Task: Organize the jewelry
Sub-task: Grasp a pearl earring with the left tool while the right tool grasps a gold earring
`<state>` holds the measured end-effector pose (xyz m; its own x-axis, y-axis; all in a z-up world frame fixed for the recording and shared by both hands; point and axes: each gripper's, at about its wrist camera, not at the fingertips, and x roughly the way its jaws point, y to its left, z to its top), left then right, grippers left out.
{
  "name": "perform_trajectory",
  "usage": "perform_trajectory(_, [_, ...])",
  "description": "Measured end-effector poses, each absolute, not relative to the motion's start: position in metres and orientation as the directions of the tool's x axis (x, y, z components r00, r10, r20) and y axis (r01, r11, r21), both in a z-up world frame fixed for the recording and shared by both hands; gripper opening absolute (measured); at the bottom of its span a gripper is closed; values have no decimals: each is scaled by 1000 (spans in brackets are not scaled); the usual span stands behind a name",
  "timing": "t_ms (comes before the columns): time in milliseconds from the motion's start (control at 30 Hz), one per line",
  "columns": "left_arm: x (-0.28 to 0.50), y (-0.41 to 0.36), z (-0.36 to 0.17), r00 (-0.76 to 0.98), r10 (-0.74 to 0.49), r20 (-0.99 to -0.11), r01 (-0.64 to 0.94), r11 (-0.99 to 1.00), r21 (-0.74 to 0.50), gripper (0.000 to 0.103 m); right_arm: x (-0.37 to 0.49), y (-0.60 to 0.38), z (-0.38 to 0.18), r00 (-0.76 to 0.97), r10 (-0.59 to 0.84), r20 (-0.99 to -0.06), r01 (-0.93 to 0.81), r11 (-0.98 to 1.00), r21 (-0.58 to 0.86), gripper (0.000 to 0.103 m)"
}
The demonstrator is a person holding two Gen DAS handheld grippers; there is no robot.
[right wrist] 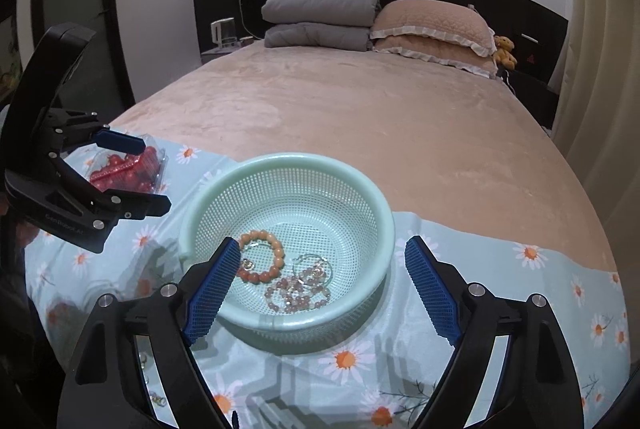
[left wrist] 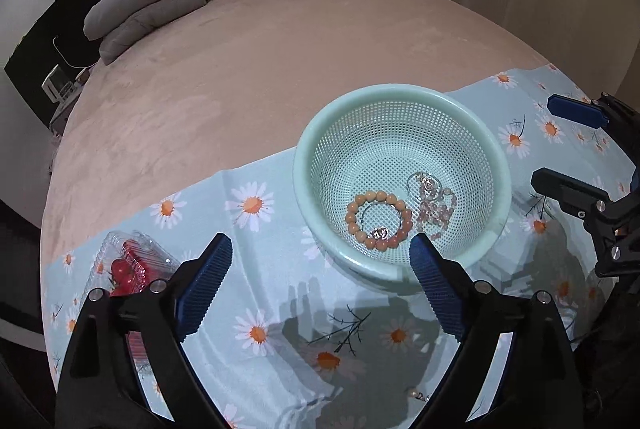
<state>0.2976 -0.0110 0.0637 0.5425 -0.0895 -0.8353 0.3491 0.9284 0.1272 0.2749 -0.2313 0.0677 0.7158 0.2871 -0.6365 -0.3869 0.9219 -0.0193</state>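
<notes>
A mint green perforated basket (left wrist: 400,97) (right wrist: 288,165) stands on the daisy-print cloth (left wrist: 256,289) (right wrist: 500,269). Inside lie an orange bead bracelet (left wrist: 352,217) (right wrist: 276,253), a pale pink bead bracelet (left wrist: 436,205) (right wrist: 296,293) and thin silver pieces (left wrist: 420,181) (right wrist: 316,265). My left gripper (left wrist: 320,249) (right wrist: 156,175) is open and empty, just short of the basket's near rim. My right gripper (right wrist: 320,249) (left wrist: 556,145) is open and empty, hovering over the basket's near side. A small jewelry piece (left wrist: 418,395) (right wrist: 158,399) lies on the cloth close to me.
A clear plastic box of red cherry tomatoes (left wrist: 132,265) (right wrist: 128,165) sits on the cloth at the left. The cloth covers the foot of a pink bed (left wrist: 280,49) (right wrist: 360,101) with pillows and folded grey quilts (right wrist: 320,17) at the headboard.
</notes>
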Motion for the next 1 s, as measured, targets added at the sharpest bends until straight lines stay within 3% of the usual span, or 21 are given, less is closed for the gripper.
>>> perform_trajectory(200, [260, 2, 58, 527, -99, -844, 338, 936, 101, 91, 238, -213, 65, 702, 322, -635, -440, 898, -30, 80])
perform_trajectory(633, [208, 8, -12, 421, -88, -903, 323, 945, 59, 89, 176, -179, -10, 577, 348, -739, -548, 836, -34, 73])
perform_trajectory(833, [196, 8, -34, 382, -131, -915, 315, 949, -4, 75, 155, -165, -43, 527, 357, -771, -604, 796, -44, 62])
perform_trajectory(1000, [188, 4, -49, 345, -172, -923, 322, 945, -56, 57, 146, -155, -61, 501, 385, -775, -644, 764, -37, 50])
